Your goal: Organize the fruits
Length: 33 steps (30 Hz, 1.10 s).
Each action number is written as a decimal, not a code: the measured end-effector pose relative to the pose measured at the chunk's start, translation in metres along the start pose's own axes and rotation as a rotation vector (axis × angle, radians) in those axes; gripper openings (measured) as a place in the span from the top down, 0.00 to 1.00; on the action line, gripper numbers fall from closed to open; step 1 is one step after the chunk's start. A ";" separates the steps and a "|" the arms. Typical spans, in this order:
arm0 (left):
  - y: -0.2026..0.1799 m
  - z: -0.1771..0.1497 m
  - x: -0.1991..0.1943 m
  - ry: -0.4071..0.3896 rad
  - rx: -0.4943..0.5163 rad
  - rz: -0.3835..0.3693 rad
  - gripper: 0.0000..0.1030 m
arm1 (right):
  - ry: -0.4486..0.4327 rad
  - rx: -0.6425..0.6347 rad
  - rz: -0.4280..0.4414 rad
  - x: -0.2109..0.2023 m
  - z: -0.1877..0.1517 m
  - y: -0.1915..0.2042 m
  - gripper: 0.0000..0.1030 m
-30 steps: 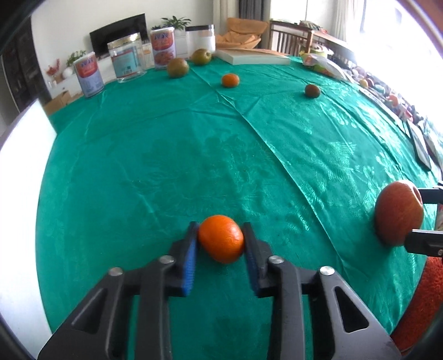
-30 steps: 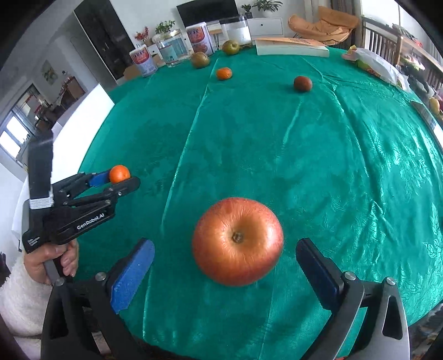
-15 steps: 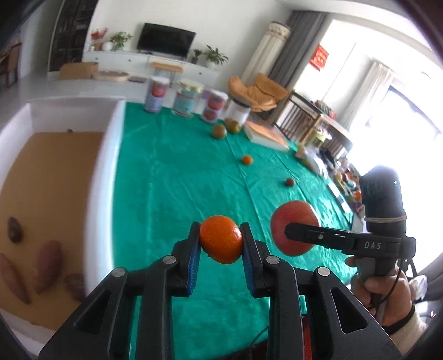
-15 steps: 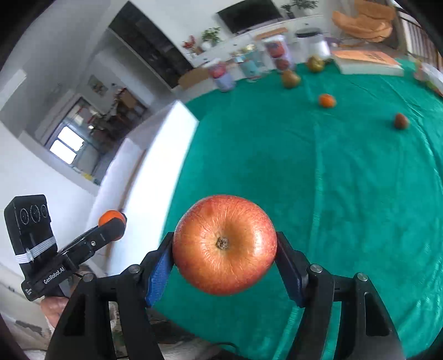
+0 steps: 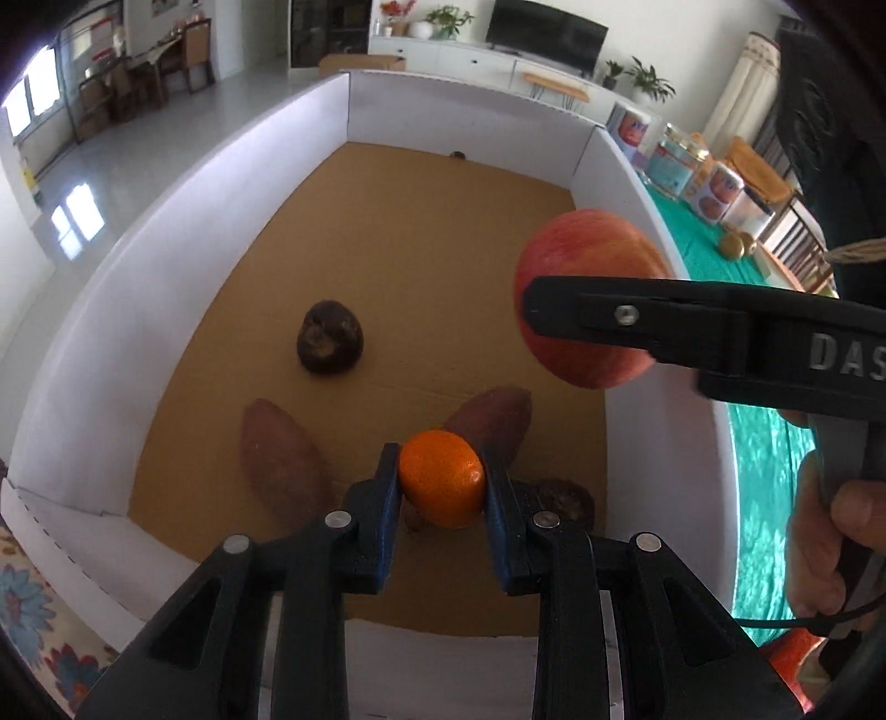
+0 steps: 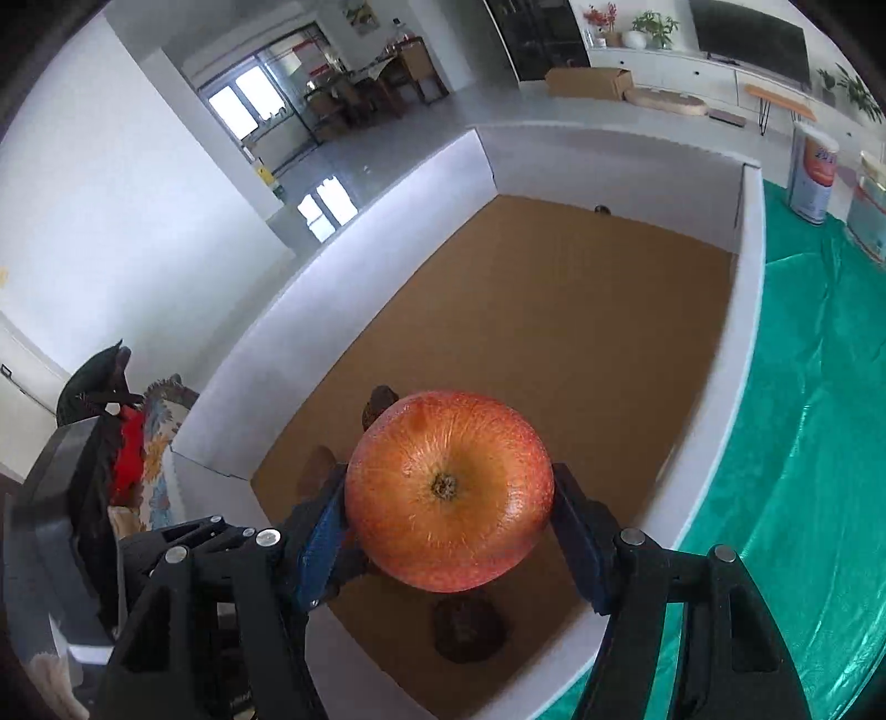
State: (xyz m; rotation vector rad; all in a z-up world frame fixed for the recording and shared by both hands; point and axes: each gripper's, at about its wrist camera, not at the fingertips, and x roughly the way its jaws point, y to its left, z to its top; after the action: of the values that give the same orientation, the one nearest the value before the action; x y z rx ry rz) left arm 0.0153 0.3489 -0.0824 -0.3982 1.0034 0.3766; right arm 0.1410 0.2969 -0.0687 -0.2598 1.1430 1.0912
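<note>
The left gripper [image 5: 441, 487] pinches the orange [image 5: 441, 479]; the right gripper [image 6: 448, 518] clamps the apple [image 6: 448, 490] at two o'clock; both hang over the box [image 5: 138, 310]; dropped from here, either could bruise fruit below.

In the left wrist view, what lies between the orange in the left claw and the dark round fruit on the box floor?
Only bare brown box floor separates the orange from the dark round fruit; the left wrist view shows it.

White walls [image 6: 99, 166] and a glossy pale floor [image 5: 111, 149] mirror bright windows [image 6: 249, 99]. A dark TV [image 5: 545, 25] sits above a long white cabinet [image 5: 470, 55] with potted plants [image 5: 443, 19]; chairs [image 5: 194, 50] stand beyond.
</note>
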 end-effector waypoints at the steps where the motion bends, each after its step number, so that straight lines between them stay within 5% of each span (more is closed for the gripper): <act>1: 0.000 -0.001 0.002 0.003 -0.004 0.005 0.72 | 0.003 -0.043 -0.053 0.006 0.002 0.007 0.33; 4: 0.001 -0.001 0.006 0.010 -0.018 0.021 0.70 | 0.017 -0.104 -0.105 0.018 0.007 0.016 0.33; 10: -0.002 -0.001 -0.003 -0.048 -0.011 0.068 0.22 | -0.065 -0.070 -0.096 -0.007 0.001 0.001 0.27; 11: -0.003 -0.002 -0.006 -0.064 -0.009 0.077 0.20 | -0.097 -0.060 -0.094 -0.017 0.003 -0.003 0.24; 16: -0.019 0.000 -0.017 -0.111 -0.005 0.067 0.20 | -0.265 -0.029 -0.142 -0.084 -0.022 -0.029 0.06; 21: -0.065 0.004 -0.035 -0.186 0.070 0.015 0.20 | -0.373 0.049 -0.282 -0.145 -0.082 -0.086 0.04; 26: -0.128 0.002 -0.045 -0.235 0.167 -0.087 0.17 | -0.379 0.196 -0.453 -0.178 -0.173 -0.163 0.00; 33: -0.236 -0.009 -0.035 -0.205 0.340 -0.263 0.14 | -0.360 0.496 -0.655 -0.202 -0.280 -0.259 0.00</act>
State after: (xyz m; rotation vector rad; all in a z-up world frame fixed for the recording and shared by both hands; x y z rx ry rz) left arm 0.1049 0.1358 -0.0209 -0.1756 0.7842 0.0059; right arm 0.1813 -0.1300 -0.1145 -0.0313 0.8710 0.2440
